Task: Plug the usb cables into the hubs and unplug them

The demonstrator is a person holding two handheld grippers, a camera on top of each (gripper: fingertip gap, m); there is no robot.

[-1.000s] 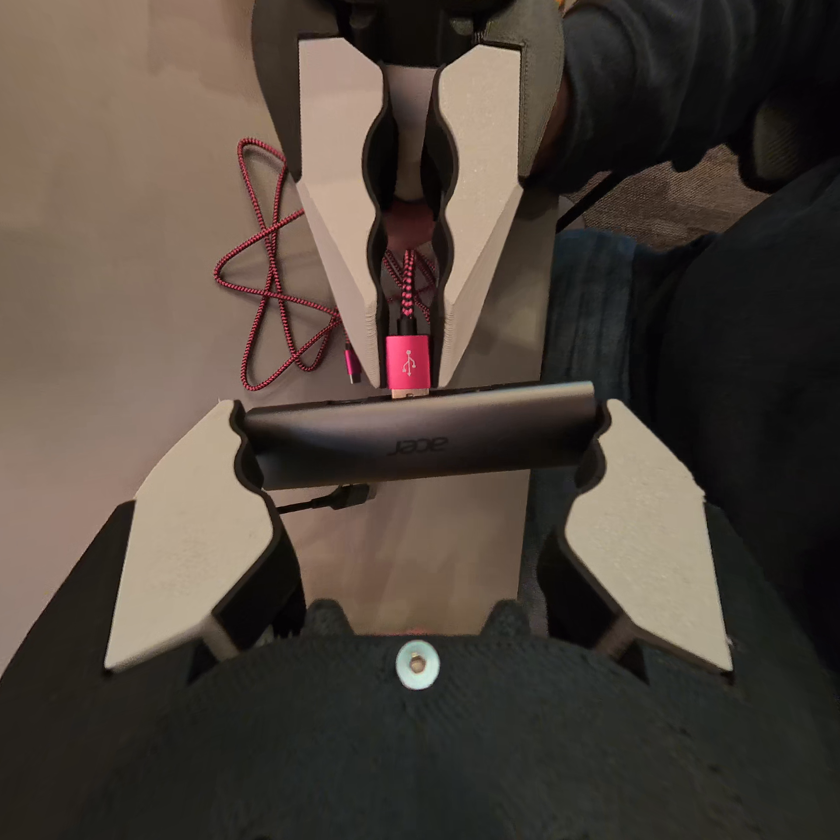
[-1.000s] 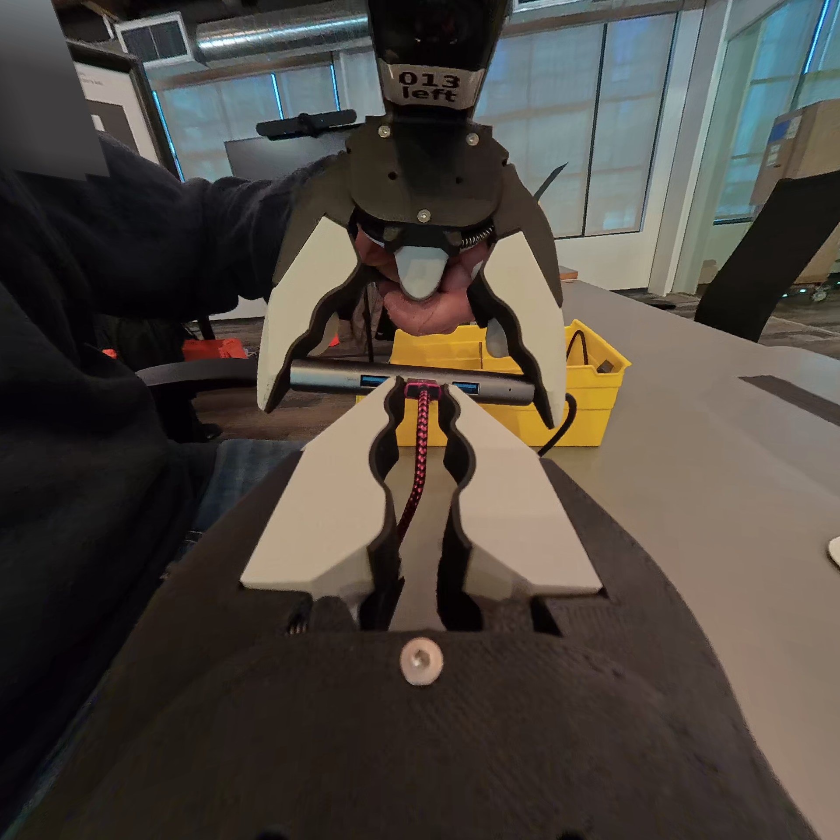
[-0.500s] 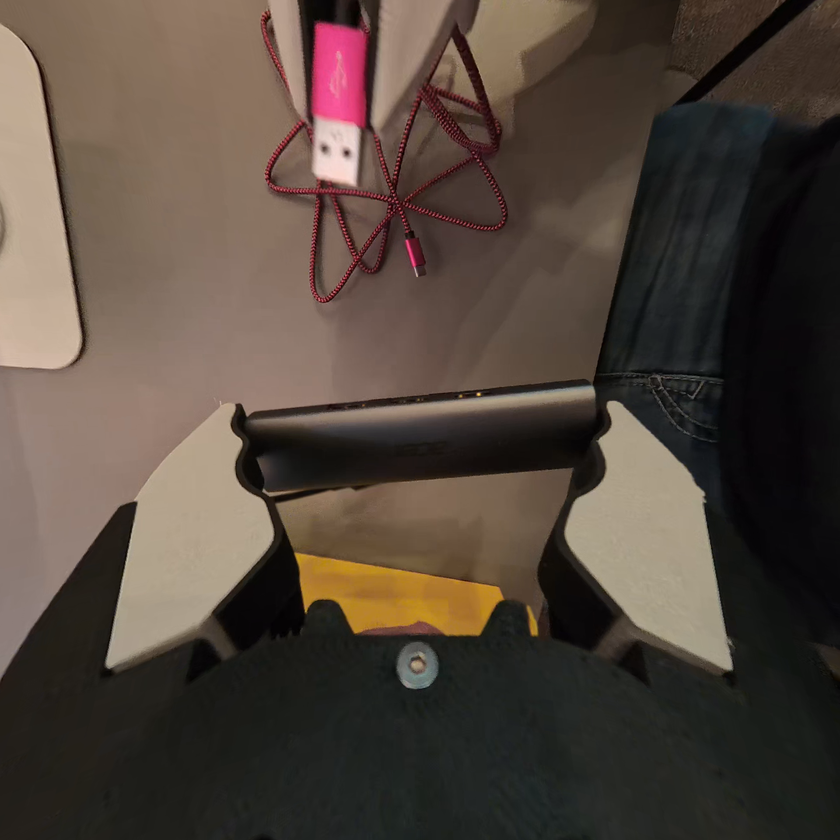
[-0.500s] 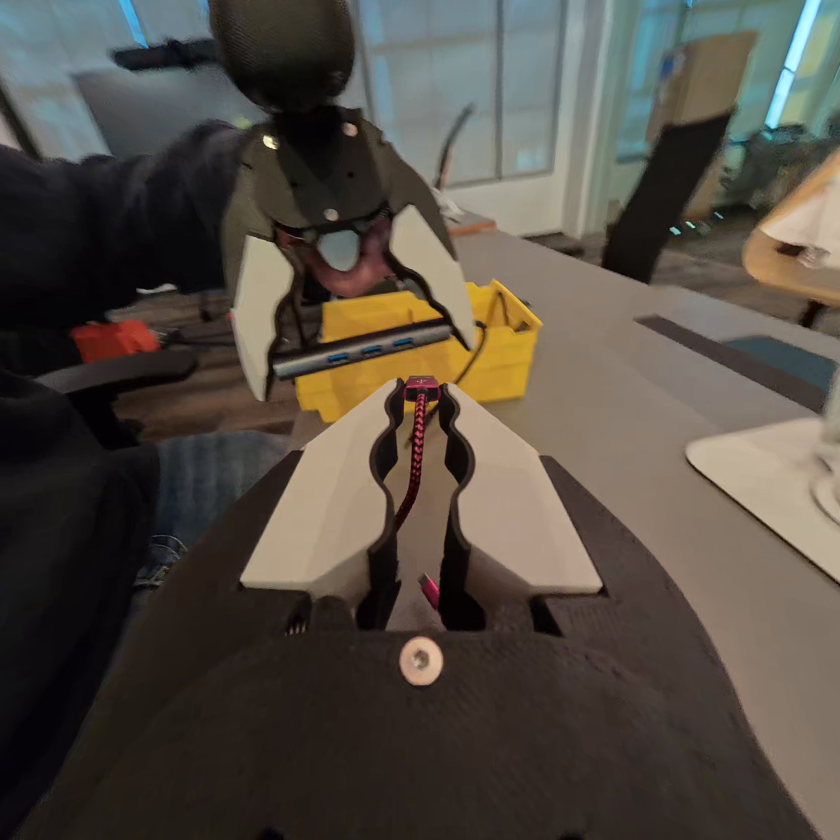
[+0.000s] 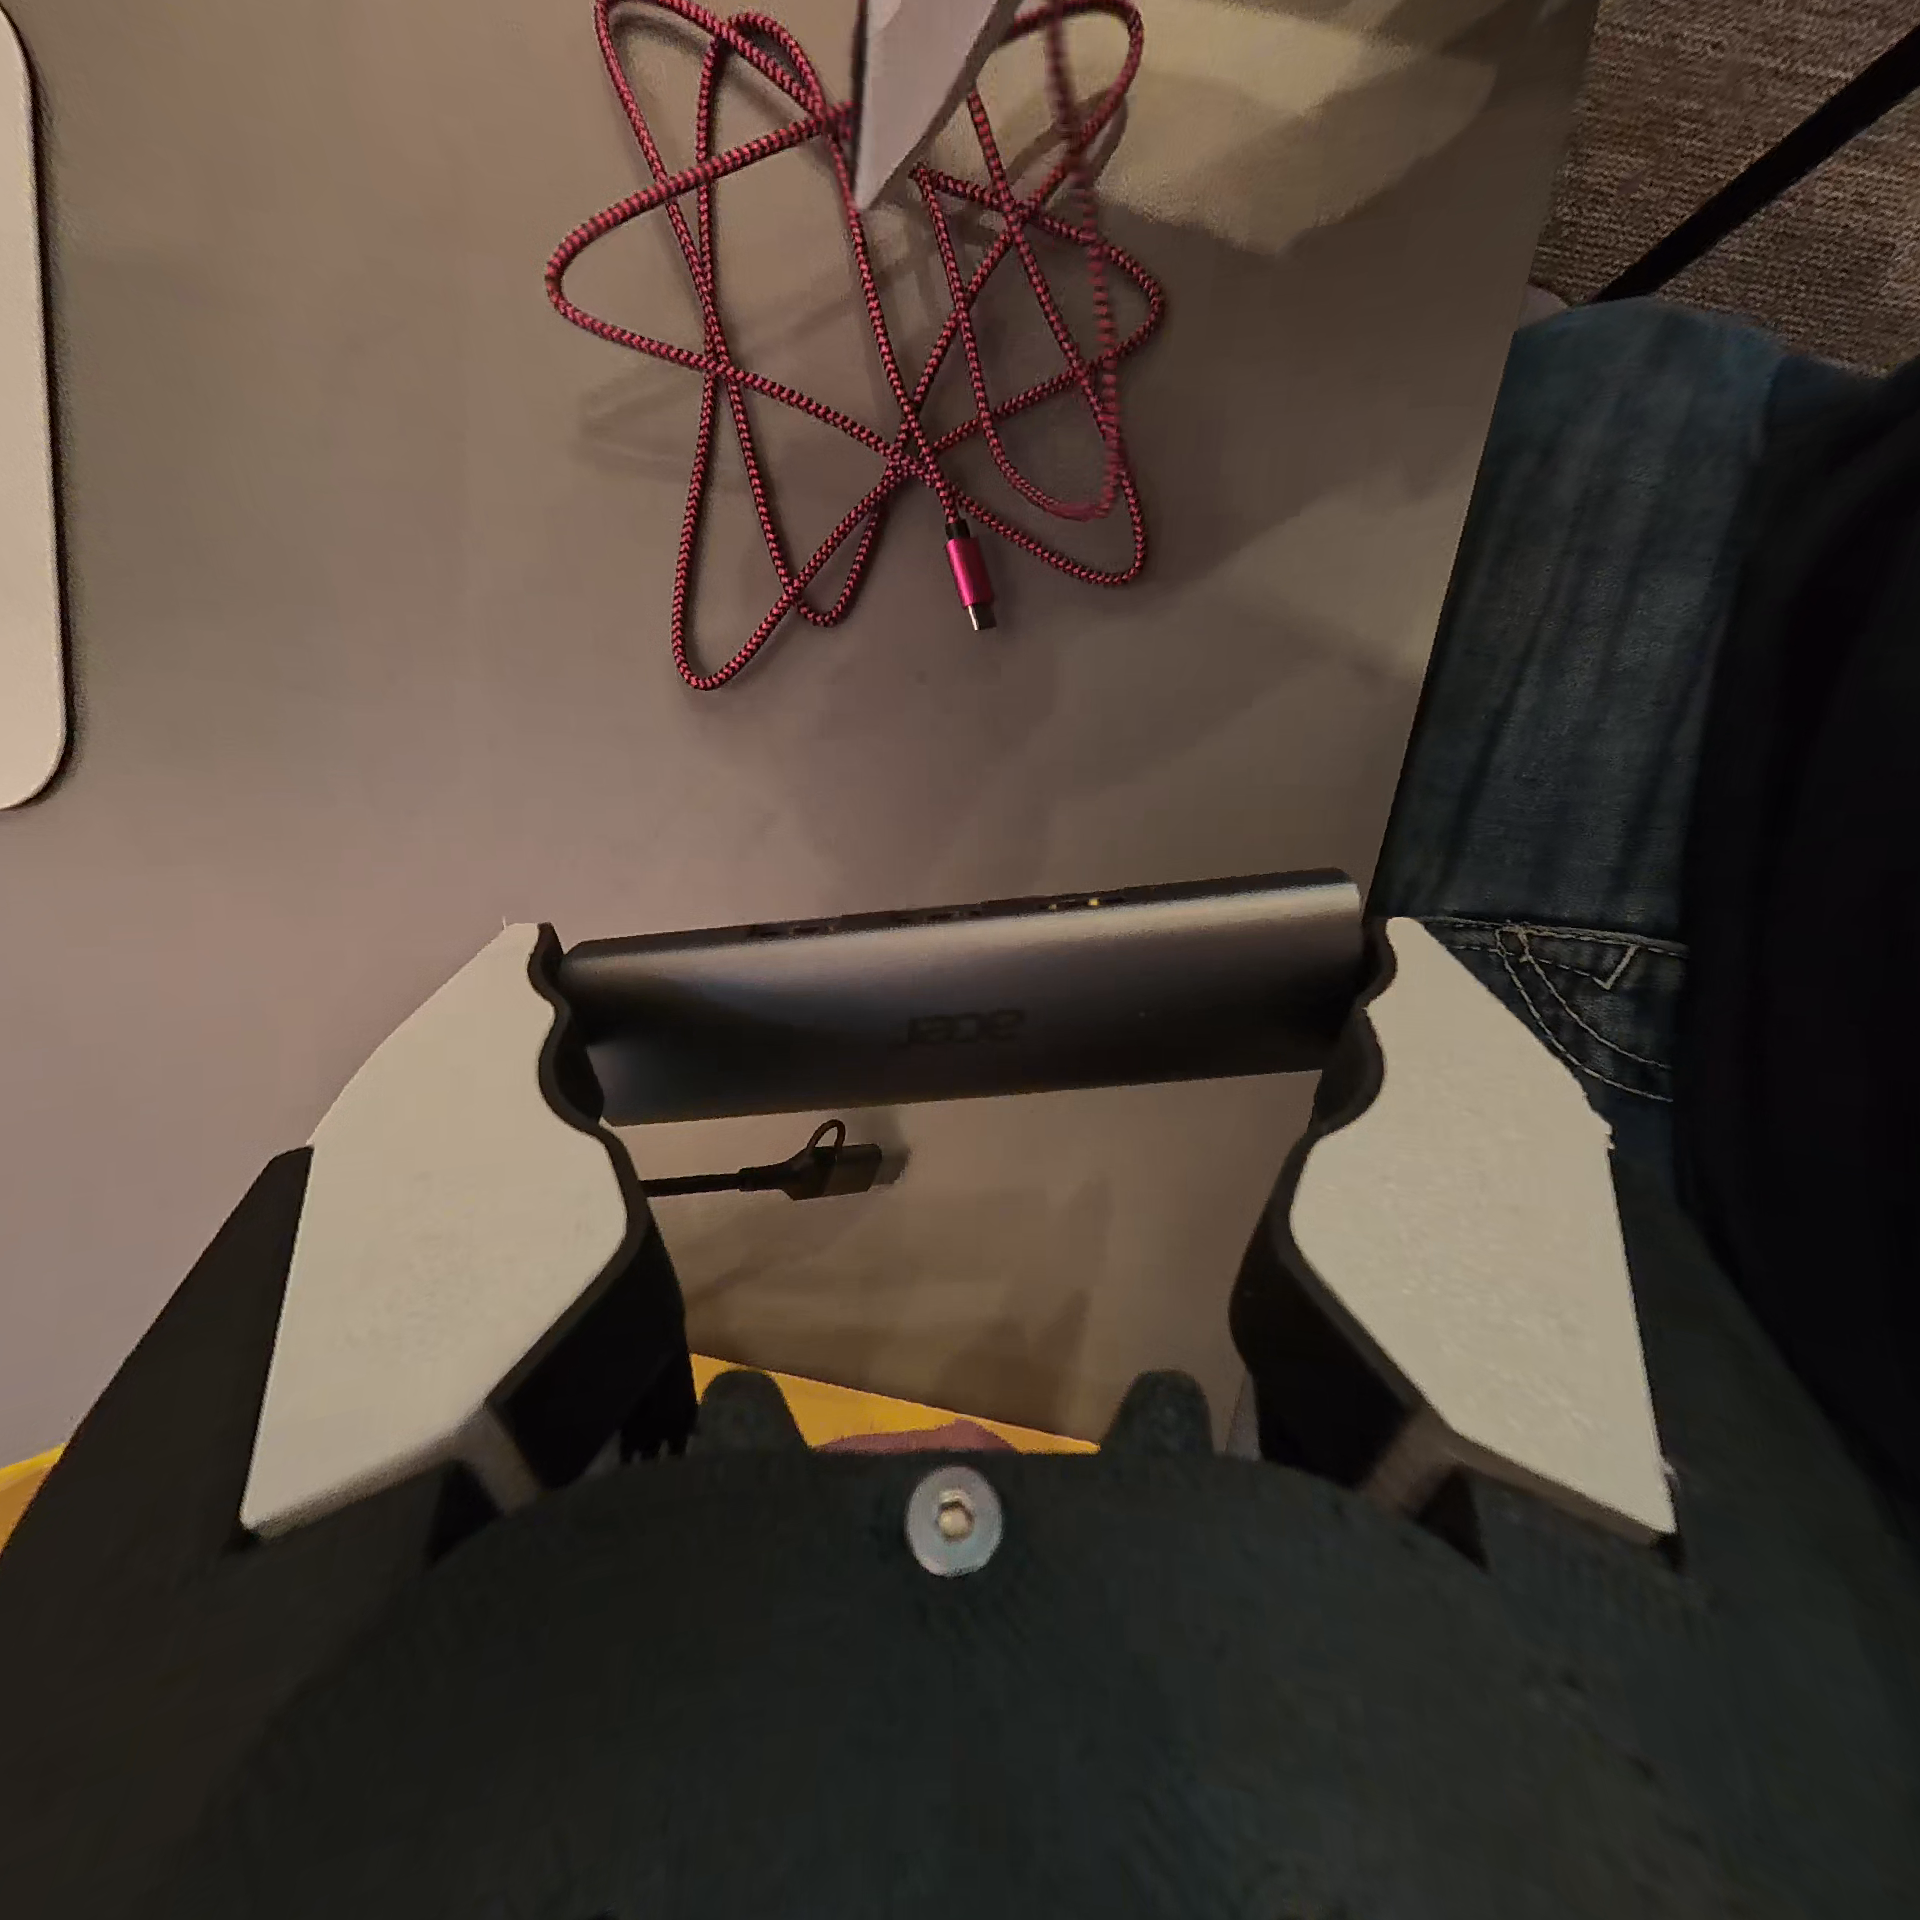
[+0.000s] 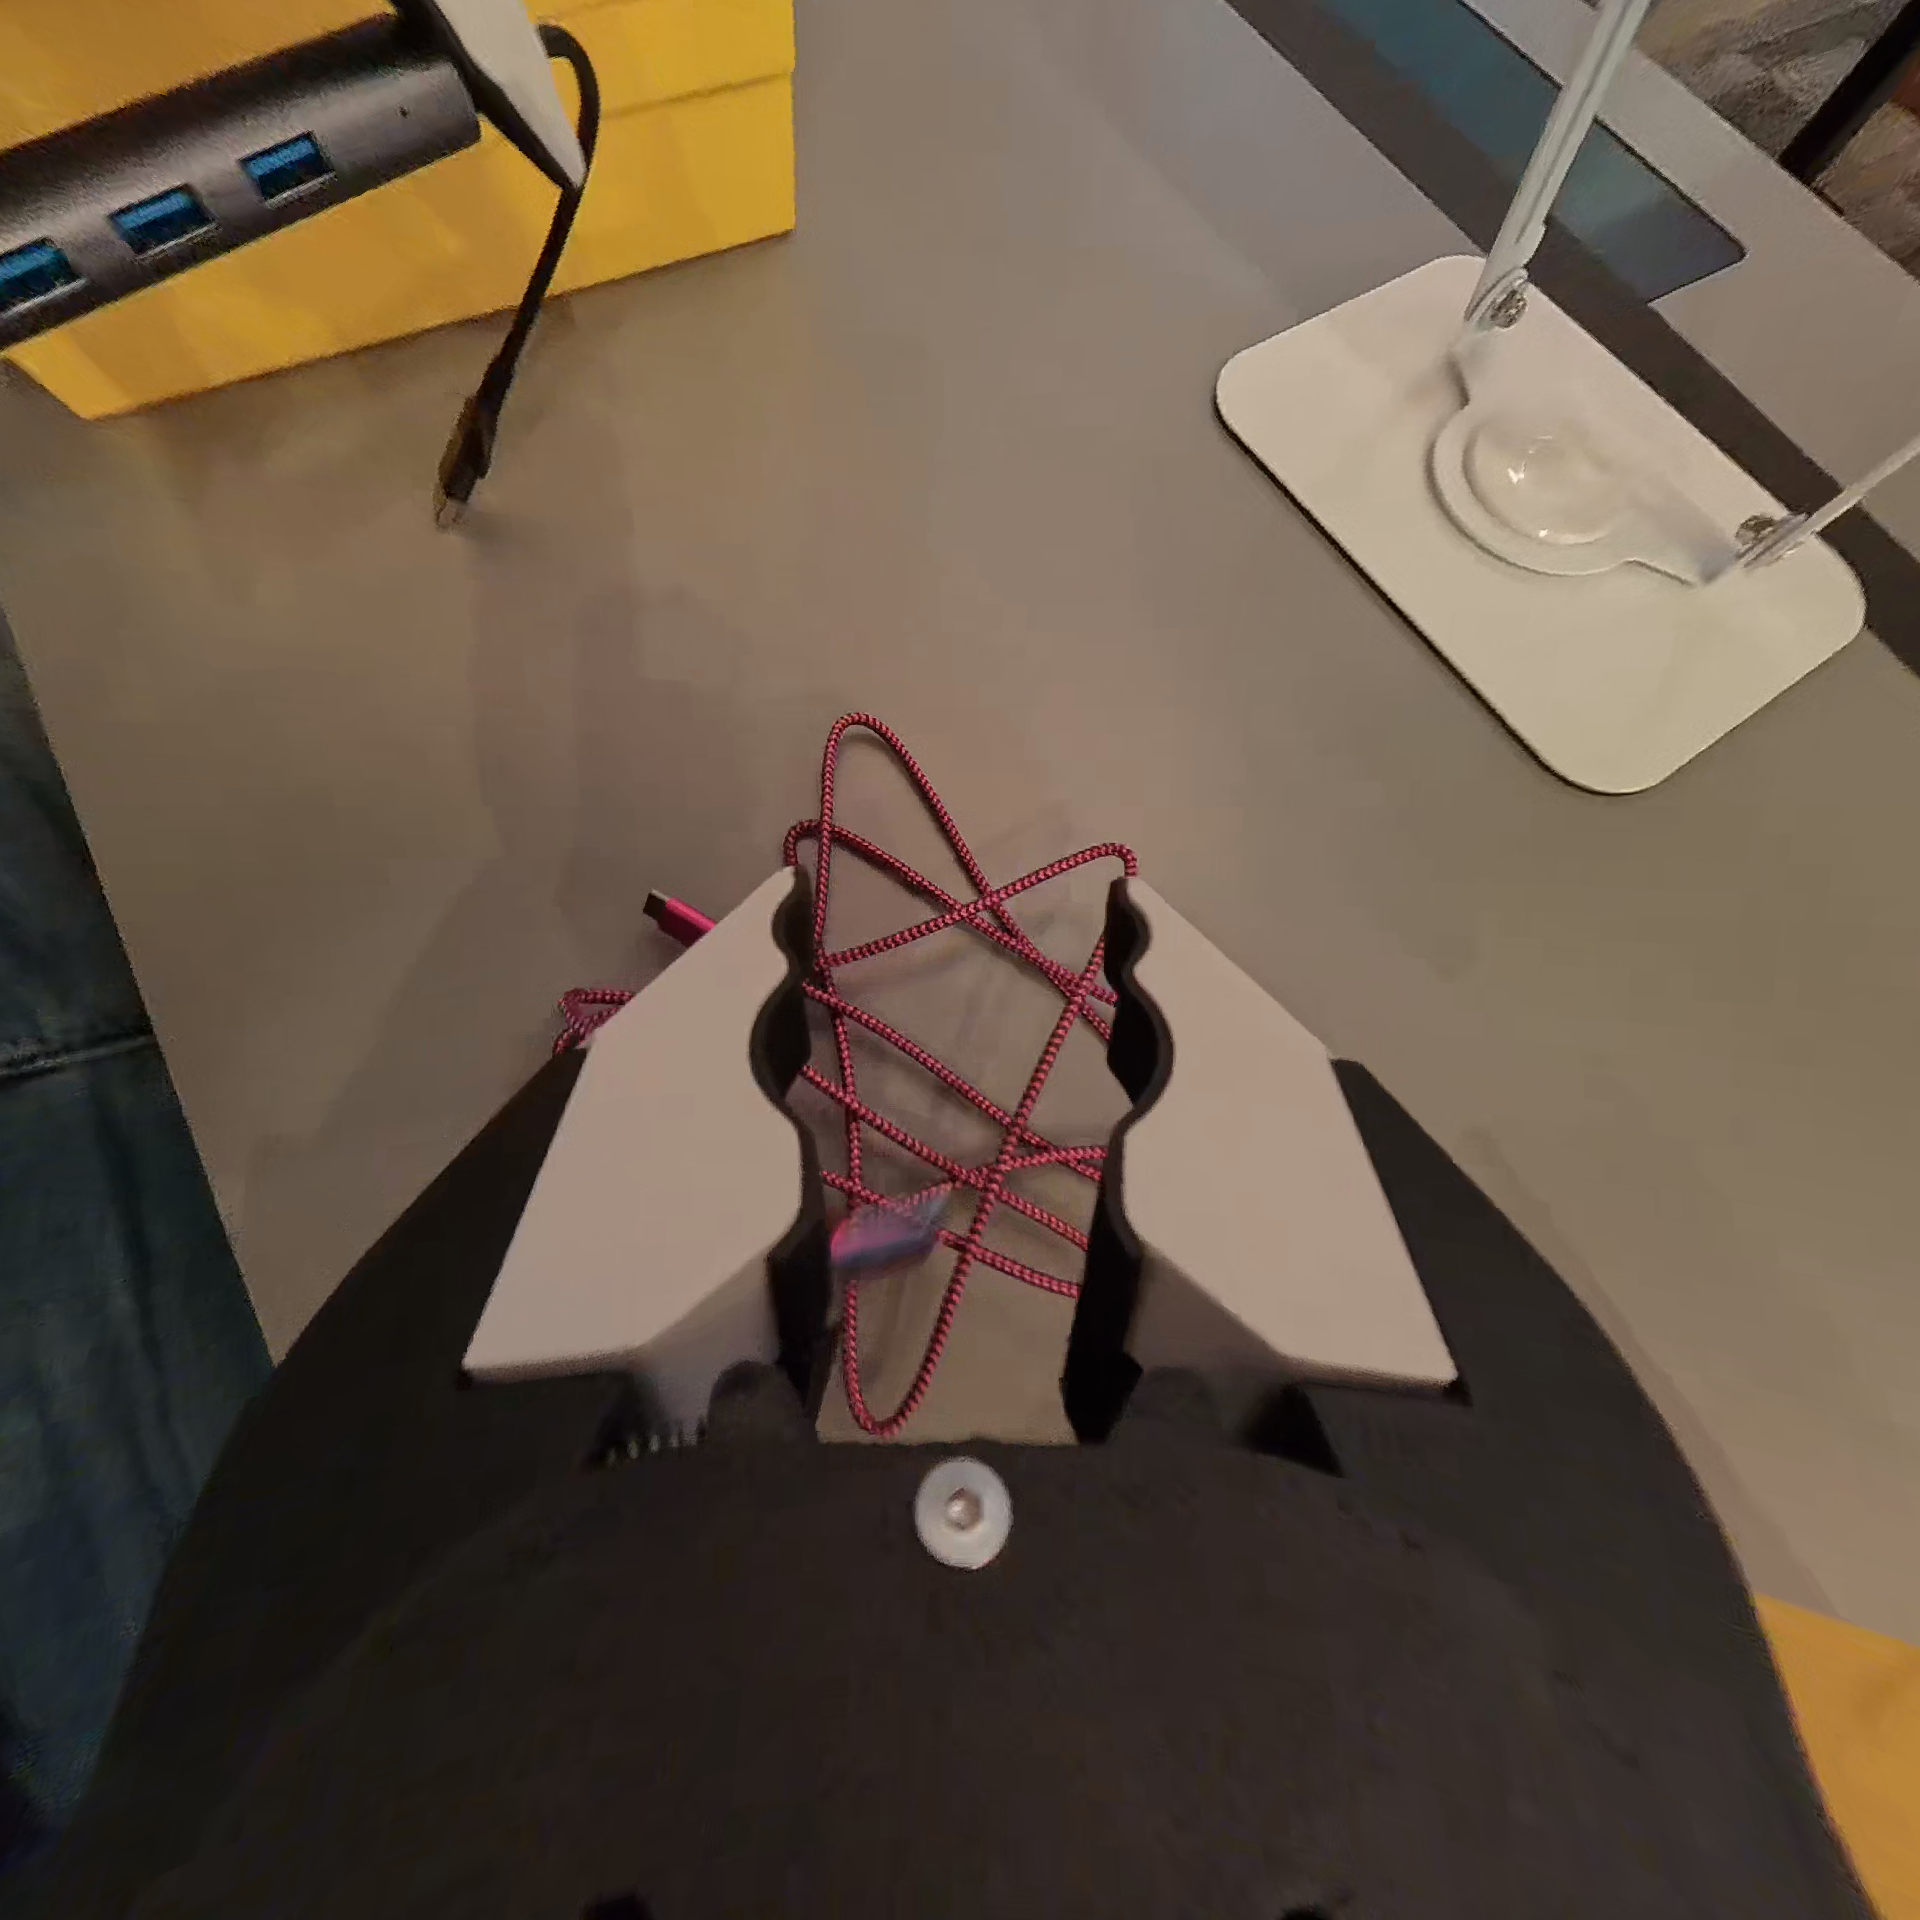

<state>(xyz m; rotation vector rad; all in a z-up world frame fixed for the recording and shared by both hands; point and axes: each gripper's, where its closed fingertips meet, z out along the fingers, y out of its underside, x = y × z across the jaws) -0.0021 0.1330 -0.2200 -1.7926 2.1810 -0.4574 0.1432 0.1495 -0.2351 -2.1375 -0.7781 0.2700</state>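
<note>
My left gripper point(image 5: 961, 935) is shut on the dark grey USB hub point(image 5: 961, 1023), gripping it by both ends above the table. The hub's ports are empty, and its short black lead point(image 5: 810, 1169) hangs below it. The hub also shows at the top left of the right wrist view point(image 6: 208, 197). The pink braided USB cable point(image 5: 883, 343) lies in loose loops on the grey table. My right gripper point(image 6: 956, 888) is open just above that pile point(image 6: 956, 1049). The cable's pink plug point(image 6: 883, 1236) is a blur between the jaws, free of them.
A yellow bin point(image 6: 416, 239) stands behind the hub. A white lamp base point(image 6: 1538, 520) with a clear stem sits to the right on the table. A person's jeans-clad leg point(image 5: 1538, 675) is at the table's edge.
The pink plug came out of the hub. My right gripper carried it down to the cable pile and opened, letting it go. My left gripper kept hold of the hub.
</note>
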